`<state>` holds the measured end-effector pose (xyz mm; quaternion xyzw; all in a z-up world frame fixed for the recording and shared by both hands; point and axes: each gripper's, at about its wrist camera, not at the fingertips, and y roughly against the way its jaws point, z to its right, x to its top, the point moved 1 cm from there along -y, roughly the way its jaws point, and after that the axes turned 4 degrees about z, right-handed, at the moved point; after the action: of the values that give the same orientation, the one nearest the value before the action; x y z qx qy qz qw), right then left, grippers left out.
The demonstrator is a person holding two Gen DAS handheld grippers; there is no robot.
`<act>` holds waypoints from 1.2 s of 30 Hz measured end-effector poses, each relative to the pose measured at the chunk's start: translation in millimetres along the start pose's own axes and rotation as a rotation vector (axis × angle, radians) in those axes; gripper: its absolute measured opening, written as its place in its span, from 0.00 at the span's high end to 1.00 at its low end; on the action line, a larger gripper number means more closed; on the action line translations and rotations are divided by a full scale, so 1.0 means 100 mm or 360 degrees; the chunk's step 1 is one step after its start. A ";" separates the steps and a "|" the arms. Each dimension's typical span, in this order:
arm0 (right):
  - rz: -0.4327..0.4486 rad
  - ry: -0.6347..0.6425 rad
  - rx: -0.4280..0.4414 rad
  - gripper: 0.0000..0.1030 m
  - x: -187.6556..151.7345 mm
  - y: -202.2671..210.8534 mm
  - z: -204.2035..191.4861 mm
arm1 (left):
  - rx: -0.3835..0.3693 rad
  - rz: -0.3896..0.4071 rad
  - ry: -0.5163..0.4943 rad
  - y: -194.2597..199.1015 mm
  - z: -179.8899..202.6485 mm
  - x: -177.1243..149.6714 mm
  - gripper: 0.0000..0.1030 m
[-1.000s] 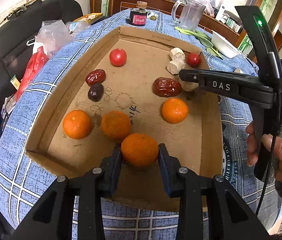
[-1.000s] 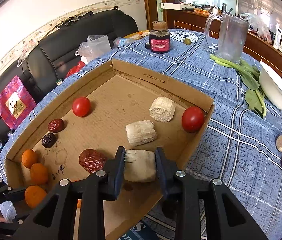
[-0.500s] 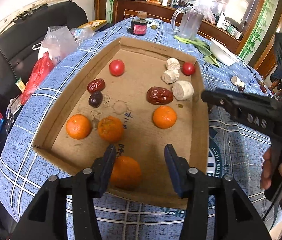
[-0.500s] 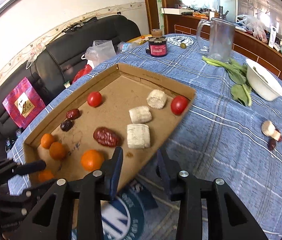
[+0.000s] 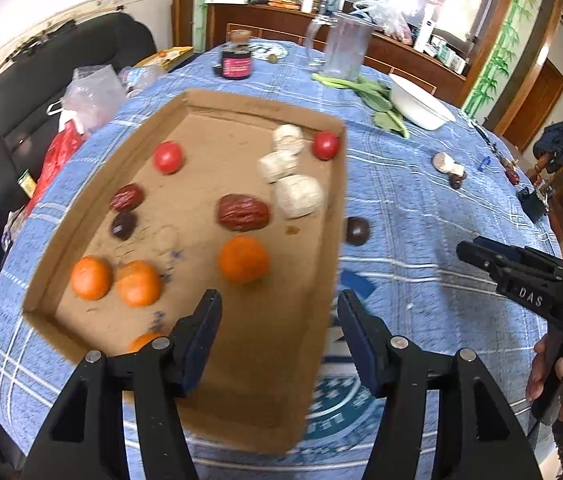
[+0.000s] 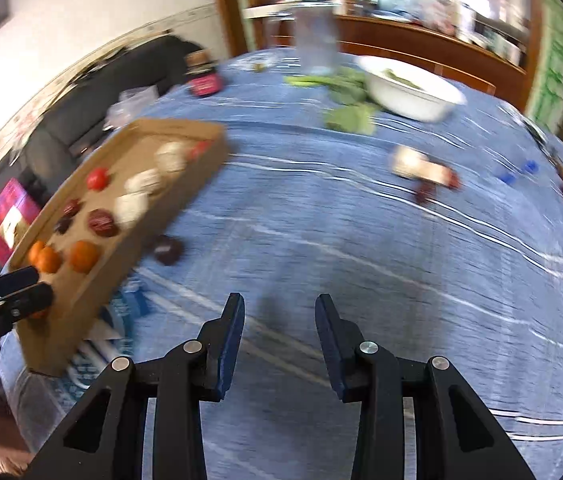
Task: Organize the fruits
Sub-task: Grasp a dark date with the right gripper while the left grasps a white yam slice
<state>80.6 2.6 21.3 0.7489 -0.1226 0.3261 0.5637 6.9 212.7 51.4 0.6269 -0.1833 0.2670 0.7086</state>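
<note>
One dark, perhaps date-like fruit [image 5: 356, 231] beside box [image 5: 337, 208]

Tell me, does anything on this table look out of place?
Yes. One dark date lies on the blue tablecloth just outside the cardboard tray, while the other dates, oranges and tomatoes sit inside it. A few more small pieces lie scattered farther across the cloth.

1. Cardboard tray [image 5: 185, 108]: plain brown.
2. Tablecloth [image 5: 421, 216]: blue, white-lined plaid.
3. Tangerines [image 5: 243, 259]: orange.
4. Tomatoes [image 5: 167, 157]: red.
5. Large jujube [image 5: 243, 213]: dark red; loose one [image 5: 357, 231] on the cloth dark brown.
6. Bowl [image 5: 419, 106]: white.
7. Leafy greens [image 5: 373, 96]: green.
8. Chunks [image 5: 299, 196]: off-white.
</note>
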 end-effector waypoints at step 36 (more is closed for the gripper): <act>0.0148 -0.0140 -0.0149 0.76 0.47 -0.31 1.37 | -0.0127 -0.0064 -0.0531 -1.21 1.84 0.96 0.37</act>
<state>181.6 -104.8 6.1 0.7290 -0.1969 0.3125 0.5763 170.0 36.6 39.8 0.6374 -0.2961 0.1376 0.6979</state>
